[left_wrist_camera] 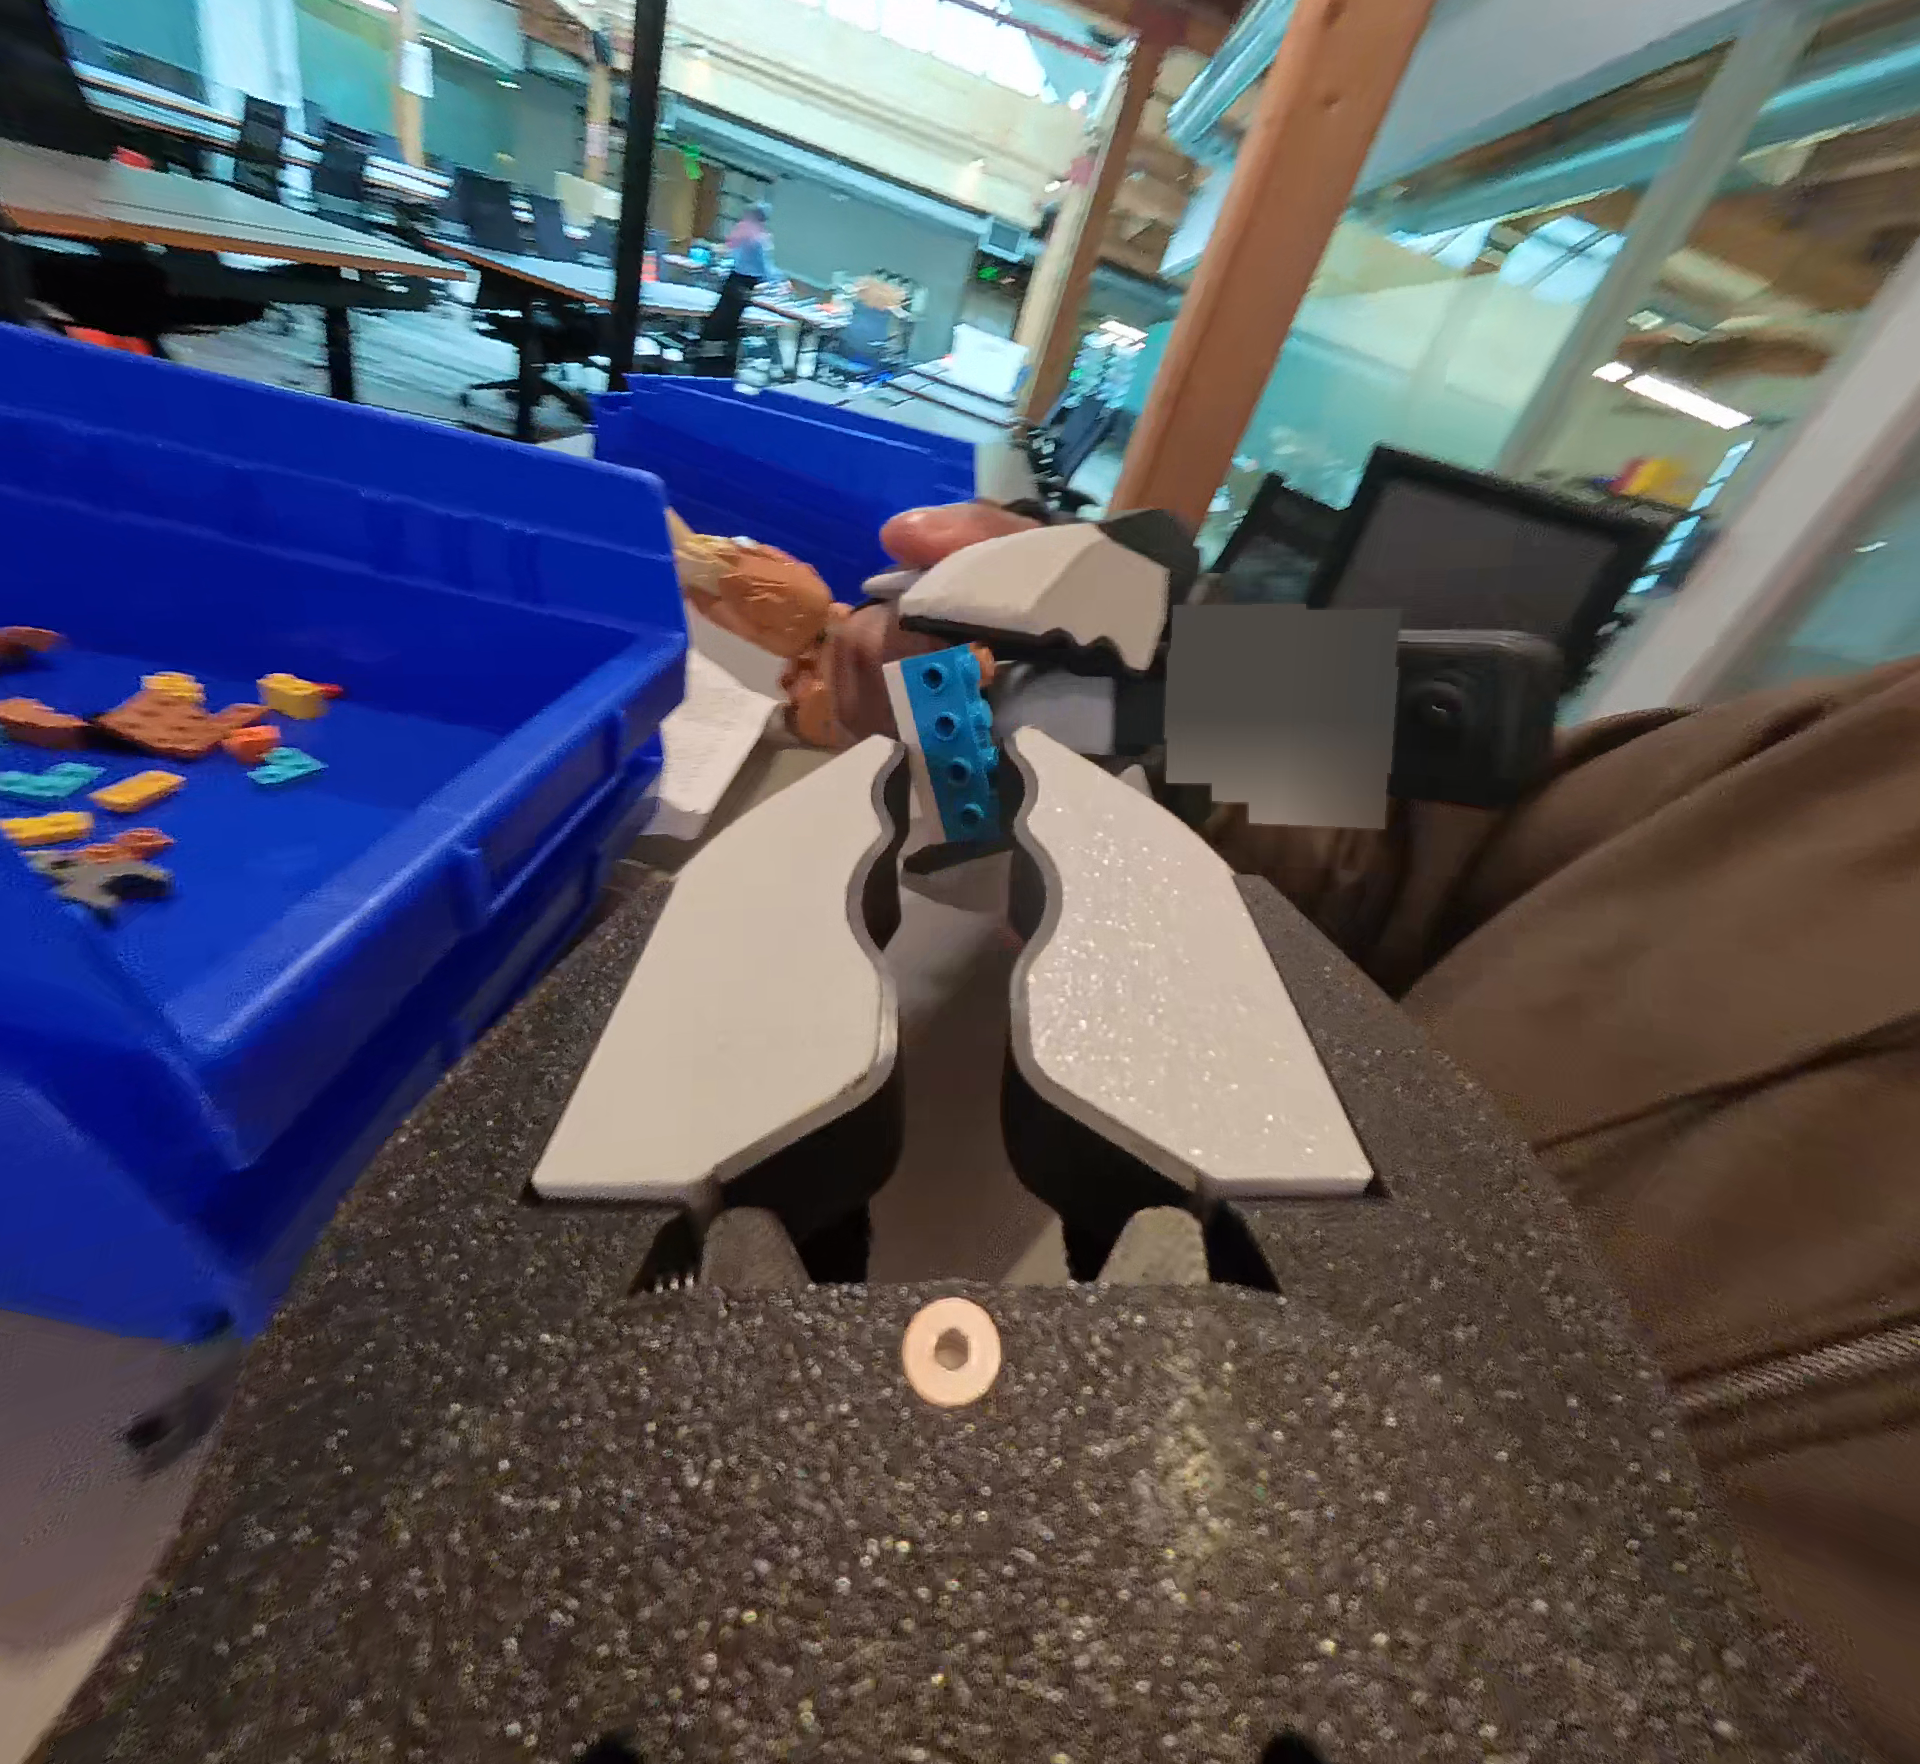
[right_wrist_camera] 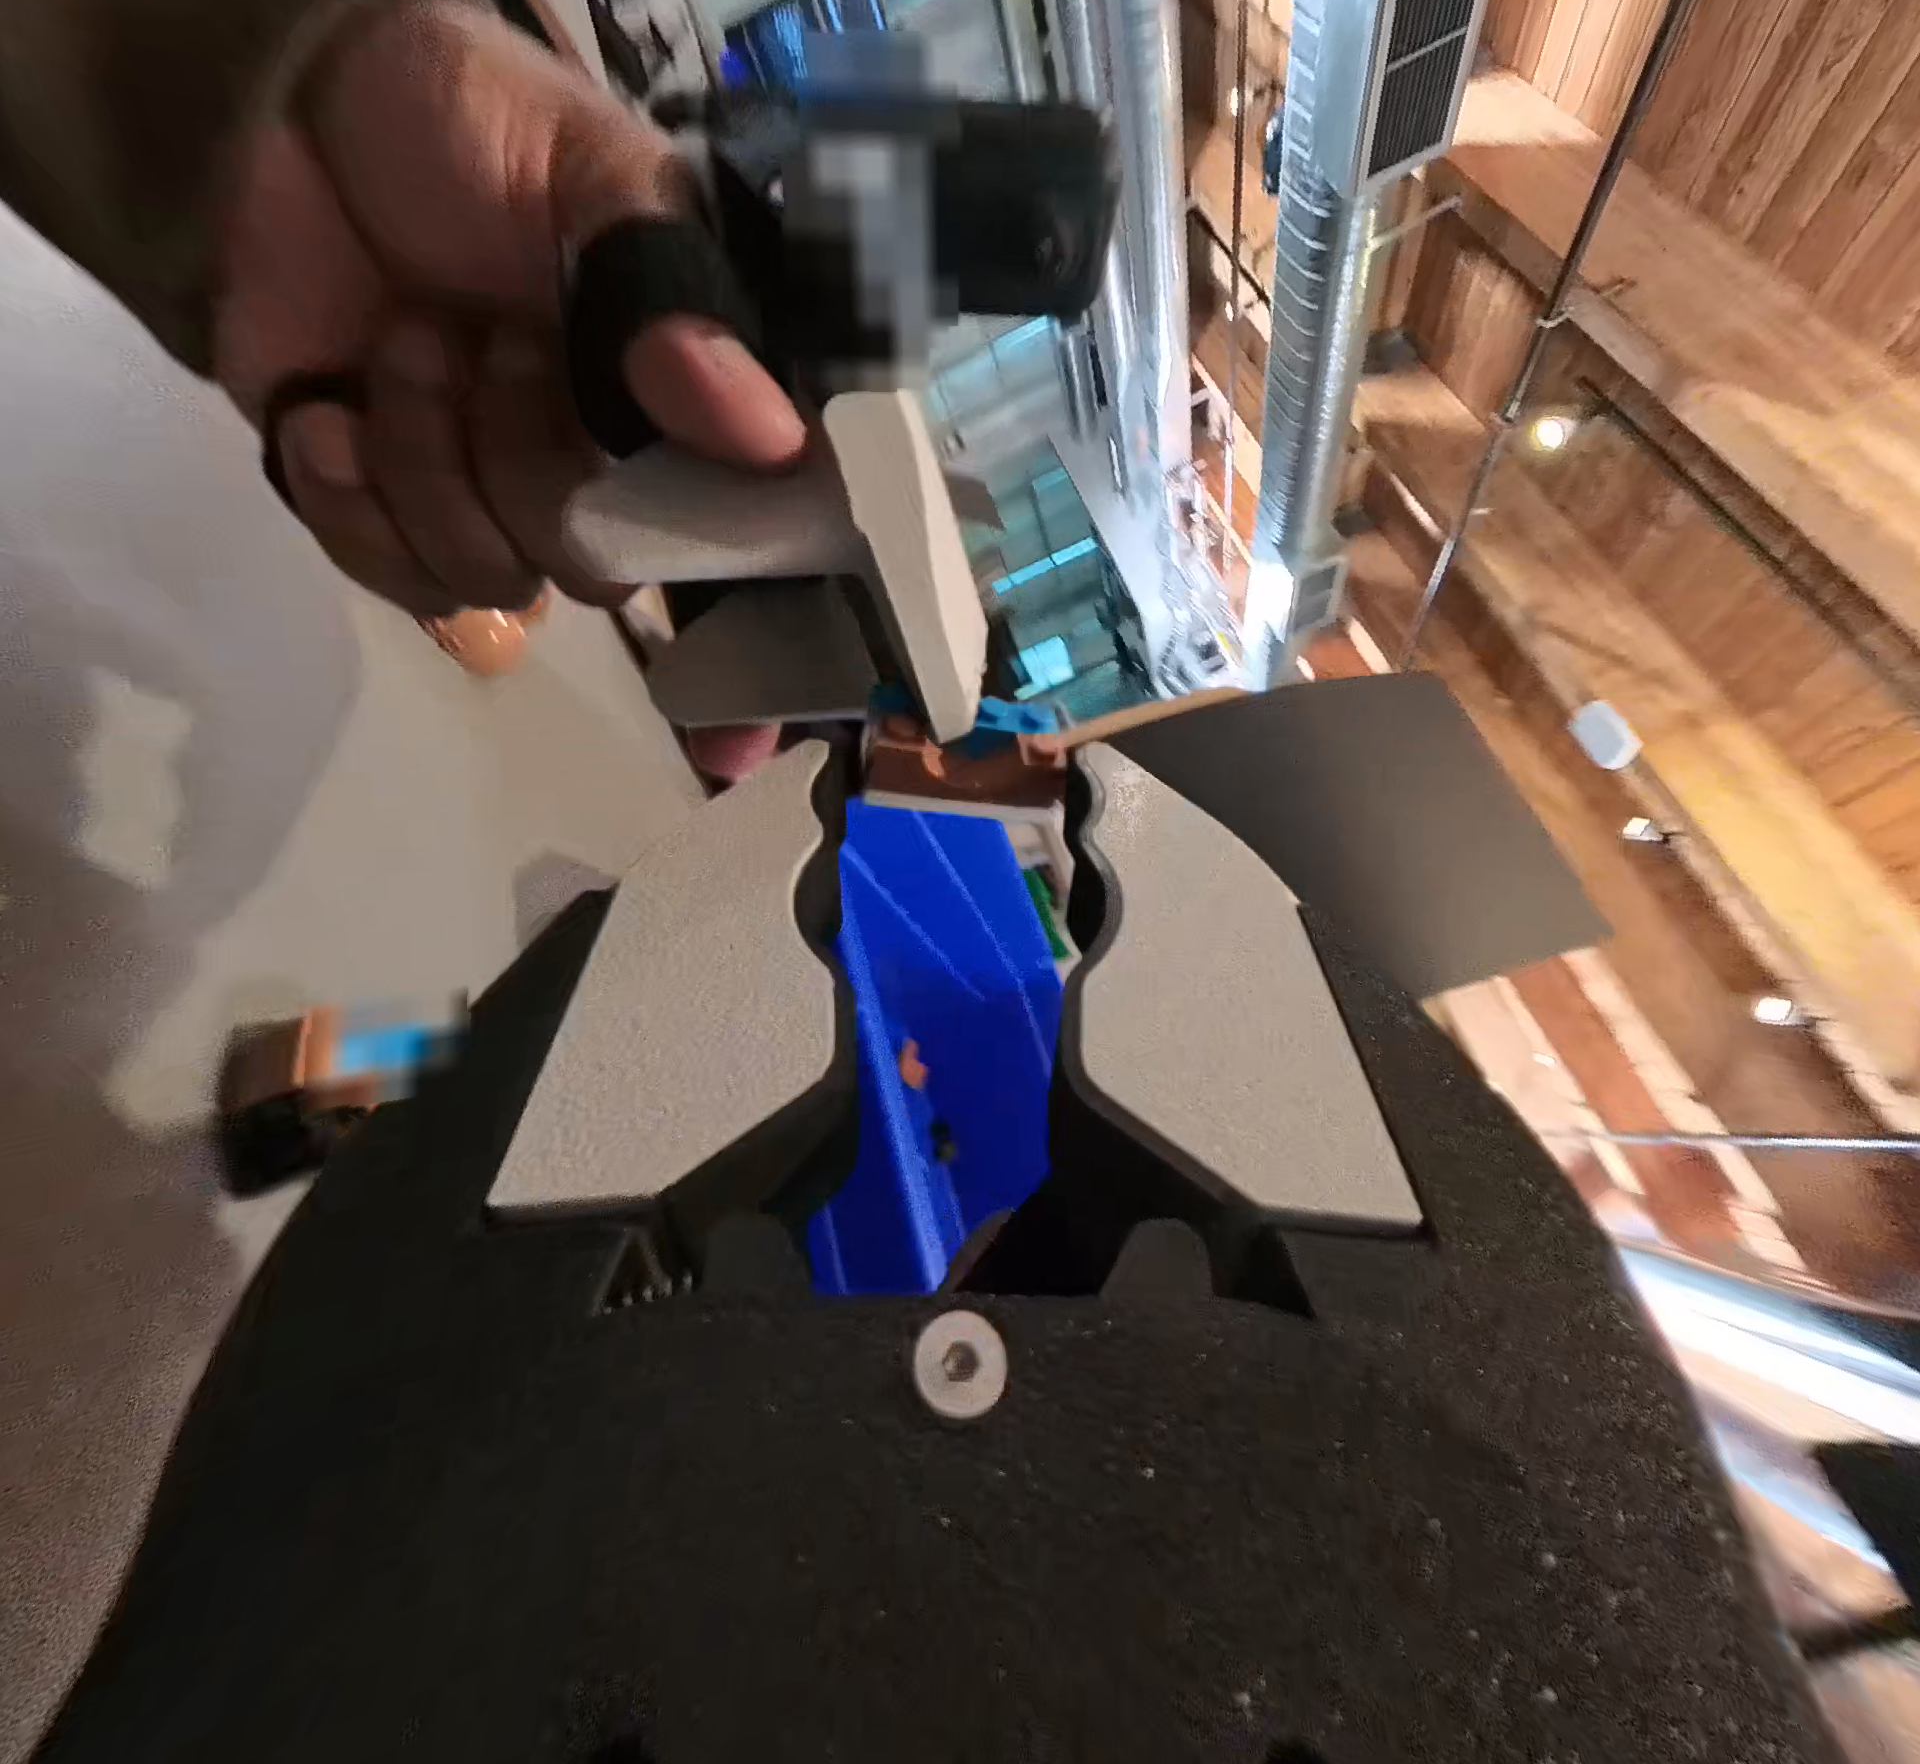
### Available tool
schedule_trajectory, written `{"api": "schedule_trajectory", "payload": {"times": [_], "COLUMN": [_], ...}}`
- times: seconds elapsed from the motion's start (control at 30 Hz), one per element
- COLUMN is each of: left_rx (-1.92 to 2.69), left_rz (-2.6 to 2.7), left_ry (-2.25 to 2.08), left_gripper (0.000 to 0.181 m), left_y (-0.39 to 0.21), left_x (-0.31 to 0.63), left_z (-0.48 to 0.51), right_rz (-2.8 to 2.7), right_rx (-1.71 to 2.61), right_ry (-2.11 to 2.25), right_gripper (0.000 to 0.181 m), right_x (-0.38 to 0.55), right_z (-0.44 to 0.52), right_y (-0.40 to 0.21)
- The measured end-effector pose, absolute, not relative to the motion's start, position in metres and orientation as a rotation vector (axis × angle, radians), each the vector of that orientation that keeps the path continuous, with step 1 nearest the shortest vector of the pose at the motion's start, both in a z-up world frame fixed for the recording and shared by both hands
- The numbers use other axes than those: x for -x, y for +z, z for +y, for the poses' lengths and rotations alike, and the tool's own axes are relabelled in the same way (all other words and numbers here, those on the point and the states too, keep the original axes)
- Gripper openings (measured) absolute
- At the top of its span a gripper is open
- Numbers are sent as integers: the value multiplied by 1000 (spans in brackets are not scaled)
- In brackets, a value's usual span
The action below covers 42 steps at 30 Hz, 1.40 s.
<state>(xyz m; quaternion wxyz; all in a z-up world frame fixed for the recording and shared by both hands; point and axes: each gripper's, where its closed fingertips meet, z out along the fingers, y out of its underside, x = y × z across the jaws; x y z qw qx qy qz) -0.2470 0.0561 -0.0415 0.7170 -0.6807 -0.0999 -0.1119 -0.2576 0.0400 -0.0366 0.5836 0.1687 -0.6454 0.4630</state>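
Open office hall behind a blue bin [left_wrist_camera: 343, 883] of loose bricks; my left gripper [left_wrist_camera: 951, 769] pinches a blue brick [left_wrist_camera: 951, 758], my right gripper [right_wrist_camera: 961, 779] clamps a brown-and-white brick assembly [right_wrist_camera: 961, 774].

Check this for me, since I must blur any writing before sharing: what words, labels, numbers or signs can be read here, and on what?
White sheet beside the blue bin: print, too blurred to read.
Green lit signs far back: too small to read.
Blue brick in the left tool: no writing shows.
Brown and white piece in the right tool: none shows.
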Motion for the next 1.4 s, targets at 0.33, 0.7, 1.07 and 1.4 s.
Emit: {"api": "schedule_trajectory", "payload": {"times": [0.33, 0.7, 1.07, 1.4], "left_rx": [1597, 1641, 1705, 1730], "left_rz": [-241, -167, -48, 15], "left_ry": [28, 163, 176, 150], "left_gripper": [16, 16, 17, 18], "left_y": [-49, -55, -62, -66], "left_x": [263, 265, 258, 251], "left_z": [56, 57, 58, 59], "right_rz": [-1541, -1732, -1889, -2002], "right_rx": [-313, -266, -268, -280], "right_ry": [908, 1172, 1299, 1425], "right_gripper": [36, 34, 34, 35], "right_x": [273, 270, 262, 255], "right_z": [41, 43, 43, 45], "right_y": [-43, -50, -58, -64]}}
